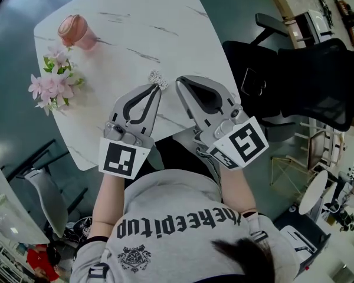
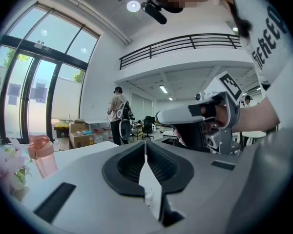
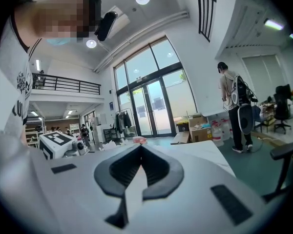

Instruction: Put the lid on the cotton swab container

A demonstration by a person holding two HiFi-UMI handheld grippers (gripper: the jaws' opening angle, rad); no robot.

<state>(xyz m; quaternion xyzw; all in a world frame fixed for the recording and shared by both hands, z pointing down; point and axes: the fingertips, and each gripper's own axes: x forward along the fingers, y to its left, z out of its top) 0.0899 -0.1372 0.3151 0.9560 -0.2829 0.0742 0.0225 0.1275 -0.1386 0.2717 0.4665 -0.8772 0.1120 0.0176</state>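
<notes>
A pink translucent container (image 1: pixel 76 32) with a rounded pink top stands at the far left of the white marble table (image 1: pixel 165 22); it also shows in the left gripper view (image 2: pixel 41 156). My left gripper (image 1: pixel 158 89) hovers over the table's near edge, jaws pressed together (image 2: pixel 145 146). A small glittery object (image 1: pixel 158 78) lies right at its tip; I cannot tell whether they touch. Beside it my right gripper (image 1: pixel 180 82) points the same way, shut with nothing between its fingers (image 3: pixel 140 148).
Pink artificial flowers (image 1: pixel 52 86) lie on the table's left edge, near the container. A black office chair (image 1: pixel 301 81) stands to the right of the table, and a grey chair (image 1: pixel 44 187) at lower left. A person (image 3: pixel 234 106) stands far off in the room.
</notes>
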